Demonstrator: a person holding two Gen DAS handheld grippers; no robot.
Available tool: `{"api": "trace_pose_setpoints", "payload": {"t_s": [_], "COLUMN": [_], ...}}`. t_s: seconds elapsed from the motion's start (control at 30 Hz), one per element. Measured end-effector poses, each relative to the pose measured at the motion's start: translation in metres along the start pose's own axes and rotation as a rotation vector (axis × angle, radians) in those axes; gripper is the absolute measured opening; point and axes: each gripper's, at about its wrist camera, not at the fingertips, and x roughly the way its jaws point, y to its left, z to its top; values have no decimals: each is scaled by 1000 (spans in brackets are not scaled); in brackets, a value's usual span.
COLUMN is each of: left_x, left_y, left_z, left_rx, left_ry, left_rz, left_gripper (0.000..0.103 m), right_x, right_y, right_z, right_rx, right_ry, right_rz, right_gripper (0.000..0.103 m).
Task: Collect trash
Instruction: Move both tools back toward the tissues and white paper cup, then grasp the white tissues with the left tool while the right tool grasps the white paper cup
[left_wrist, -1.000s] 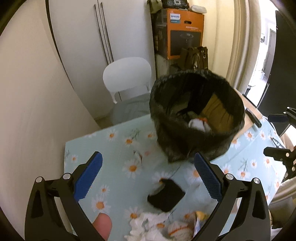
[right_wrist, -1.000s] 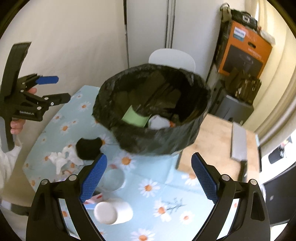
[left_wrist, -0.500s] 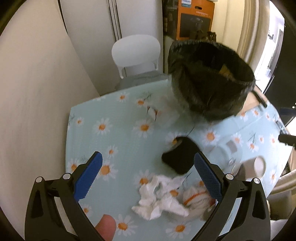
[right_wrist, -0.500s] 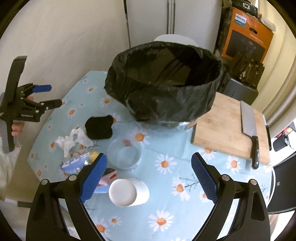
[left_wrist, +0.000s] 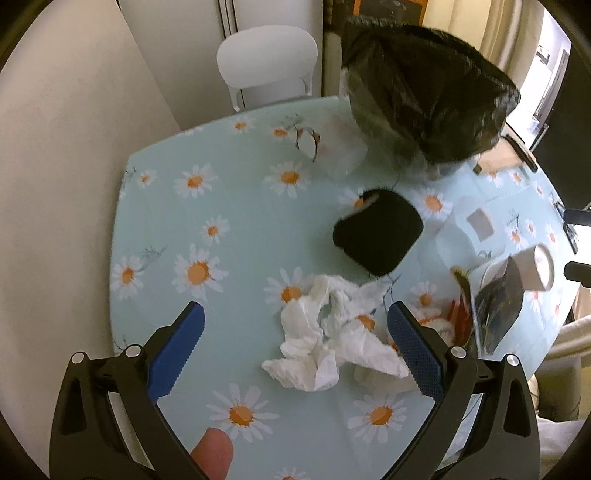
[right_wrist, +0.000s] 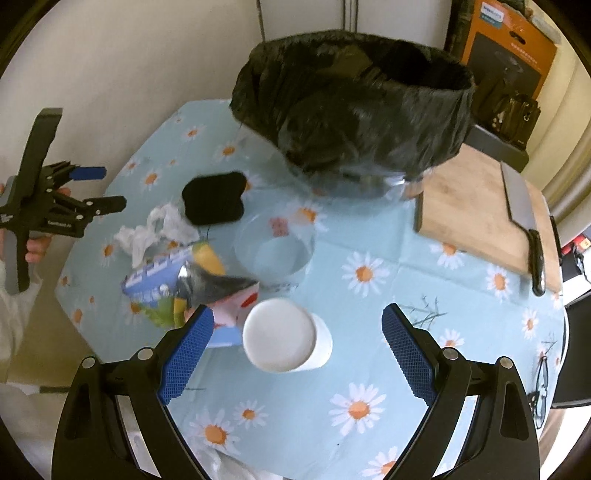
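A bin lined with a black bag stands at the far side of the daisy-print table. Crumpled white tissue lies just ahead of my open left gripper, between its fingers in the view. A black sponge lies beyond it. A white paper cup lies on its side directly in front of my open right gripper. Snack wrappers sit left of the cup. The left gripper shows at the left edge of the right wrist view.
A clear glass bowl sits between the cup and the bin. A wooden cutting board with a cleaver lies at the right. A white chair stands behind the table. Glasses rest near the right edge.
Both grippers have pulled back and tilted down from the bin. The tissue now lies close before the left gripper, and the cup close before the right.
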Motion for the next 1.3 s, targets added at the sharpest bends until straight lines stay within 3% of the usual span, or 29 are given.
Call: {"api": "trace_pose_setpoints", "payload": {"t_s": [0.63, 0.77, 1.03, 1.17, 1.3], "left_x": [86, 90, 86, 82, 78], "left_y": [10, -1, -3, -4, -2], "left_z": [-21, -20, -28, -35, -44], "left_rx": [-70, 8, 42, 38, -28], "left_ry": [238, 221, 148, 116, 84], "left_rz": [-101, -42, -59, -59, -36], "left_gripper": [97, 99, 99, 99, 98], "right_x": [52, 58, 64, 68, 66], "right_y": [7, 7, 7, 5, -1], "right_z": [-17, -16, -16, -17, -17], "right_rx": [26, 41, 48, 57, 107], "right_ry": [98, 104, 120, 127, 125], "right_rz": [62, 77, 81, 80, 102], "right_gripper": [88, 88, 86, 67, 66]}}
